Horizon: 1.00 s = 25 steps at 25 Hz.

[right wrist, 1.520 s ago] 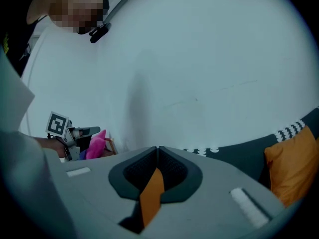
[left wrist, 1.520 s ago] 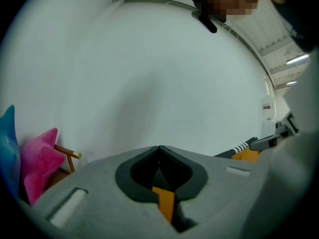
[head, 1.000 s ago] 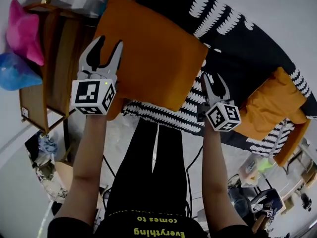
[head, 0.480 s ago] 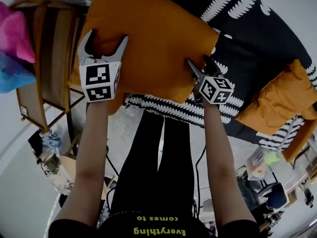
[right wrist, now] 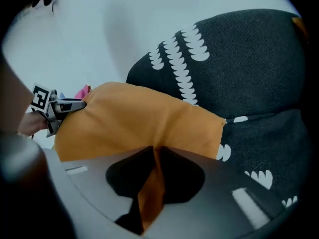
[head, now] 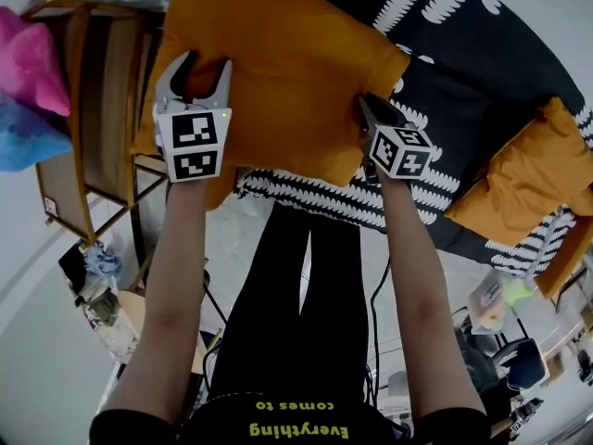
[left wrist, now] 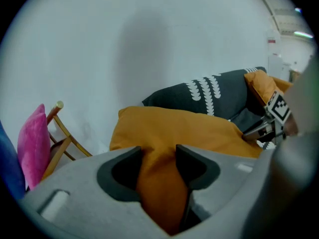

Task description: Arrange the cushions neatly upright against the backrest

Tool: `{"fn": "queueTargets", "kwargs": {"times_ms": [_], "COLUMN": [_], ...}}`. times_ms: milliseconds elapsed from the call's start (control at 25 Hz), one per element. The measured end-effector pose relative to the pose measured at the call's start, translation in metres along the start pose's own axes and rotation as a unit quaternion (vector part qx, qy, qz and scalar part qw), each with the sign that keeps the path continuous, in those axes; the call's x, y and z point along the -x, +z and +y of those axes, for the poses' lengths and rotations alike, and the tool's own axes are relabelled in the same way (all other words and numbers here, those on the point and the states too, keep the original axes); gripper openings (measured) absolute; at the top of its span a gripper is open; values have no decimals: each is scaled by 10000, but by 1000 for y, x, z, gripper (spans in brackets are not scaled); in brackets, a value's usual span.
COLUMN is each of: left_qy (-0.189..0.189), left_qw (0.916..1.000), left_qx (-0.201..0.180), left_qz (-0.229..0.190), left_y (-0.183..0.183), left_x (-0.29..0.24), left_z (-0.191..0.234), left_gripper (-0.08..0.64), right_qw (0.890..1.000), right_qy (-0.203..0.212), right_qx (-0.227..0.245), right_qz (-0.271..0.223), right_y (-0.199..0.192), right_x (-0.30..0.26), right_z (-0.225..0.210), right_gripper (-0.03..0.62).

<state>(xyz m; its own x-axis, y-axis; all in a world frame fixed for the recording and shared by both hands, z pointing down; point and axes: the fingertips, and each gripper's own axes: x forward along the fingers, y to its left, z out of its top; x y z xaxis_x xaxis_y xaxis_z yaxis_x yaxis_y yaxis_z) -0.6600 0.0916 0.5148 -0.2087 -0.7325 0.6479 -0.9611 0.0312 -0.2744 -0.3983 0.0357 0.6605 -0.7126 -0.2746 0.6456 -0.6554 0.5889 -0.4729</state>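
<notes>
A large orange cushion (head: 287,63) lies flat on the dark sofa (head: 463,82) with its white leaf pattern. My left gripper (head: 206,70) holds the cushion's near left edge. Its jaws have just been closing and now press on a thick fold of orange fabric (left wrist: 159,183). My right gripper (head: 371,109) grips the near right corner. Its jaws have also just been closing and pinch a thin flap of the cushion (right wrist: 152,183). A second orange cushion (head: 523,179) slumps at the sofa's right end. The backrest (right wrist: 239,59) rises behind.
A wooden chair (head: 93,109) stands left of the sofa, with a pink cushion (head: 32,63) and a blue one (head: 18,137) beside it. The person's legs stand against the sofa's front edge. Clutter covers the floor behind.
Both grippers came down onto the near edge of the large orange cushion. Their jaws stood wide half a second ago and have since closed on the fabric.
</notes>
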Motion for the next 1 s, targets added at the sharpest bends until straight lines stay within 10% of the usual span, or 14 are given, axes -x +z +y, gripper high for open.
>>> {"fn": "queueTargets", "kwargs": {"times_ms": [240,600,1000], "left_qy": [22,-301,-1095], "left_qw": [9998,9871,9573], "left_qx": [185,1447,1617], "left_qz": [-96,-624,-2133], "left_y": [5,25,111], "left_x": [16,79,58], "left_z": [3,-1,-46], "left_gripper": [30,6,6], "right_qw": [9997,9884,9371], "right_qy": [-163,-164,-1096], "right_qx": [41,-278,1144], "right_qz": [-157,-1484,-3110], "right_y": [5,55,186], "right_x": [20,127,246], "right_z": [5,32,13], "right_gripper": [18,18,18]}}
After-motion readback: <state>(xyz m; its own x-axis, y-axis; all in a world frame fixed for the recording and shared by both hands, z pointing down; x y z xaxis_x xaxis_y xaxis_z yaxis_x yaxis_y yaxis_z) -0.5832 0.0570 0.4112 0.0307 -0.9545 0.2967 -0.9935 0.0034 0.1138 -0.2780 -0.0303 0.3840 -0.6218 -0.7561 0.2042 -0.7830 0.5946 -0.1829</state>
